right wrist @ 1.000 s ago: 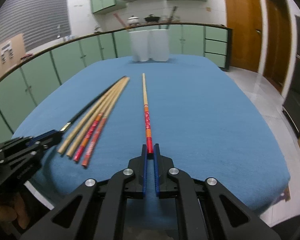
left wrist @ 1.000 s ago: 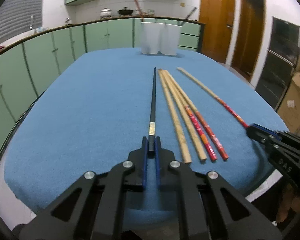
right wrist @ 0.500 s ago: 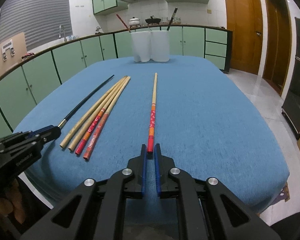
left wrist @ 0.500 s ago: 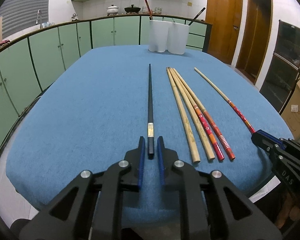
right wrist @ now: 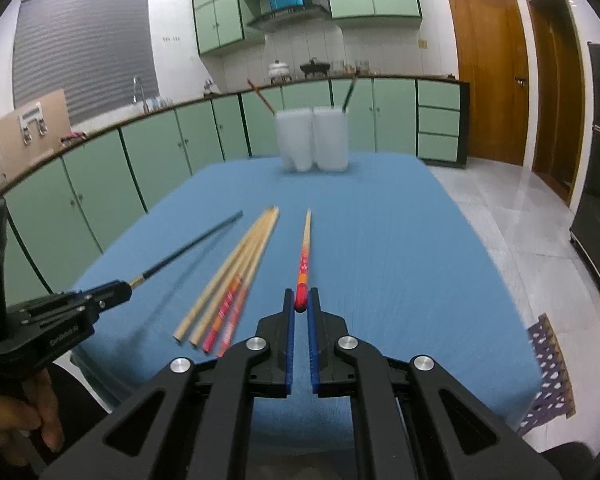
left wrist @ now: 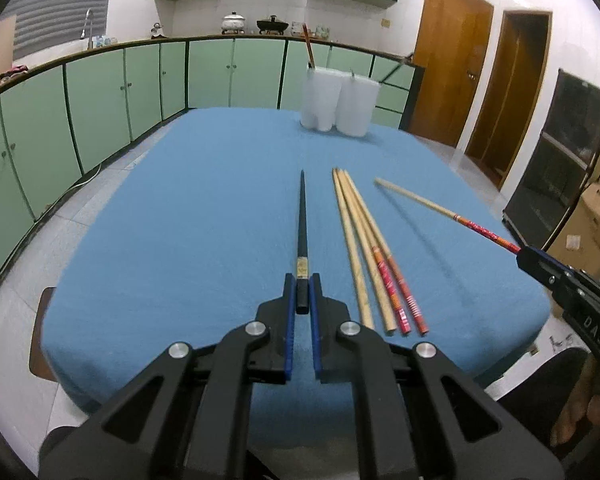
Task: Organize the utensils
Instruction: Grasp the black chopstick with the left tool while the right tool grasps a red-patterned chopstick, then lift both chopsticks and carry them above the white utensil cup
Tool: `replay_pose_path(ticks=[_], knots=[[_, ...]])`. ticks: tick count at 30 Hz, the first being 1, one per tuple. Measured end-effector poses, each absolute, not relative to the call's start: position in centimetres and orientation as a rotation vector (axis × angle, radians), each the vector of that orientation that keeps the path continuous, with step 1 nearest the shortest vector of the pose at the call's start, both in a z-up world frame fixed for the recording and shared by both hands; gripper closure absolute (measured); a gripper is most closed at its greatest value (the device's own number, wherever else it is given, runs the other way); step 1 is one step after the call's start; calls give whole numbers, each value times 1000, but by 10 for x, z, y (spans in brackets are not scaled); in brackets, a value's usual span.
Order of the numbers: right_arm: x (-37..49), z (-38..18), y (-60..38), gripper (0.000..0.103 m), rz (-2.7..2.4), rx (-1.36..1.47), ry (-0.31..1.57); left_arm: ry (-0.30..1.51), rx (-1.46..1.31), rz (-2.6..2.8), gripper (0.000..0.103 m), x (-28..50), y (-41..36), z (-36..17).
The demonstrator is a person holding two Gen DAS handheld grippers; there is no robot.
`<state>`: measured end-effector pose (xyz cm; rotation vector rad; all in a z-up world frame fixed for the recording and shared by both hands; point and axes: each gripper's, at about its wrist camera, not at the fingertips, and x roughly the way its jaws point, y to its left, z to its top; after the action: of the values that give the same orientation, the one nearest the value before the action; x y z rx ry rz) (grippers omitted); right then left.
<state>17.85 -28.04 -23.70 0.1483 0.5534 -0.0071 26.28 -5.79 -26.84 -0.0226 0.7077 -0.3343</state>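
My left gripper [left wrist: 302,280] is shut on the butt end of a black chopstick [left wrist: 302,216], which hangs above the blue tablecloth [left wrist: 180,220] and casts a shadow. My right gripper [right wrist: 301,294] is shut on the red end of a wooden chopstick [right wrist: 305,248], also off the cloth. Each wrist view shows the other gripper too: the right gripper [left wrist: 528,254] and the left gripper [right wrist: 120,288]. Several chopsticks [left wrist: 364,248] lie side by side between the two held ones. Two white holders [right wrist: 312,140] stand at the table's far end, each with one chopstick in it.
Green cabinets [left wrist: 100,92] run along the left and back of the room. Wooden doors [right wrist: 484,72], a dark glass-fronted unit [left wrist: 568,160] and a cardboard box [left wrist: 592,228] are off to the right. A patterned mat [right wrist: 548,372] lies on the floor by the table's near right corner.
Both grippers have risen and lifted their chopsticks off the cloth. The left jaws stood slightly apart around the black chopstick half a second ago and now clamp it.
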Motion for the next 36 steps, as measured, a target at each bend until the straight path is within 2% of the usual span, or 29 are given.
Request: replay_pose_path(ticks=[12, 24, 36], knots=[[191, -153, -286, 97, 25, 116, 469, 602, -13, -370, 97, 266, -47, -180], [262, -111, -286, 97, 91, 25, 531, 640, -1, -449, 97, 318, -57, -143], [315, -98, -289, 97, 154, 11, 621, 708, 32, -487, 97, 362, -68, -123]])
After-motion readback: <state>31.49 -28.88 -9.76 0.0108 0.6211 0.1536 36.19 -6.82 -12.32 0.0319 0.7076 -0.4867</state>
